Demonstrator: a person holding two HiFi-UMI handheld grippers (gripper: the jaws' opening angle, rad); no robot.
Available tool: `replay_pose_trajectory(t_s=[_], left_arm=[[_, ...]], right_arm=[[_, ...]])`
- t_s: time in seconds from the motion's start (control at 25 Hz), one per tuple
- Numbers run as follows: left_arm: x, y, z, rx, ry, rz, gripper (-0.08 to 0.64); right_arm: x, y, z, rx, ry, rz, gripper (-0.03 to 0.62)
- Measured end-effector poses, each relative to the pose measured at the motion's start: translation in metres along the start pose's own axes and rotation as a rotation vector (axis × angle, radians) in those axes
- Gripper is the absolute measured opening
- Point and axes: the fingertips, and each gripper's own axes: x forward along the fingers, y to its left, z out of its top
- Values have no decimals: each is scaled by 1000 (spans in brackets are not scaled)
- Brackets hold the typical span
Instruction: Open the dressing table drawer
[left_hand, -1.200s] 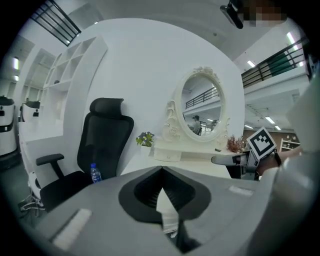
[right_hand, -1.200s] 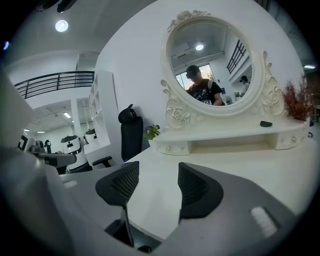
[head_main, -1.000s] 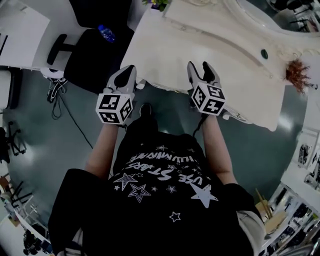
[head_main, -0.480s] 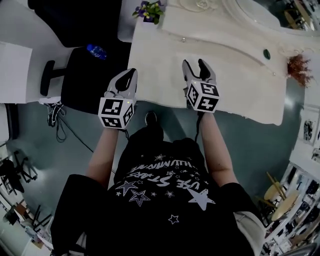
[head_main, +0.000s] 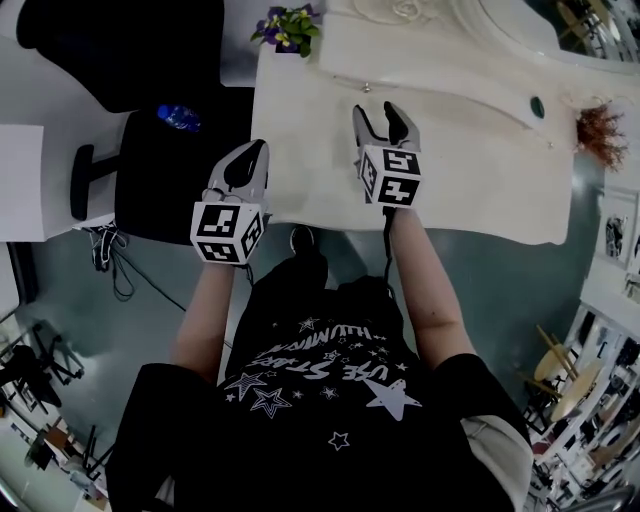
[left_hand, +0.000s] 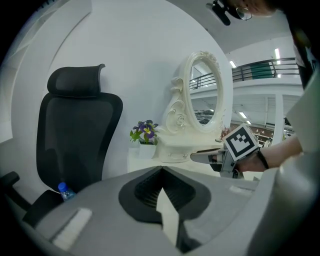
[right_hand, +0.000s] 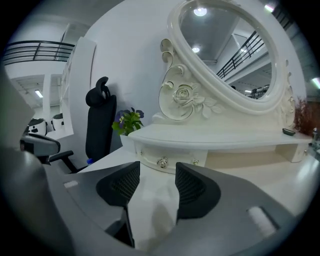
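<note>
You stand at the white dressing table (head_main: 480, 175), which fills the top of the head view, with its oval mirror (right_hand: 225, 45) rising in a carved frame at the back. A black office chair (left_hand: 80, 135) sits off the table's left end. Your right gripper (head_main: 380, 116) is out over the tabletop with its jaws set moderately apart and nothing between them. Your left gripper (head_main: 252, 152) hangs at the table's near left edge, level with the right one and well apart from it. Its jaws are closed tip to tip on nothing. A potted plant (right_hand: 127, 122) with purple flowers stands on the back left corner of the table. The small drawer (right_hand: 177, 161) sits shut under the shelf below the mirror. Its round knob (right_hand: 161, 162) lines up with the gap in your right jaws, just ahead of the tips and not touching them. A blue-capped water bottle (left_hand: 64, 190) lies on the chair seat.
</note>
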Motion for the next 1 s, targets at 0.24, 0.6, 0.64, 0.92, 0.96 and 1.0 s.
replay_pose_trajectory(t_s=[0.24,0.6,0.64,0.92,0.96,1.0], left_arm=[[7,9,-1,-7,4,-4,3],[11,14,-3,-23,8,-9,3],[11,14,-3,-23,7,-9,3],[7,17,-3,-27,6,-1,3],[7,16,-4,-28,6,-1,3],[6,15,-4,-29,6,-2,3]], right_arm=[[30,-5,-2,-13,61,-46,234],[55,-9,-10,-10,137,-112,176],[56,-10,-11,-5,138,-117,172],[58,-12,-11,-20,139,-147,133],[58,-12,-11,-28,143,-147,130],[57,-11,-12,-33,148,-144,129]])
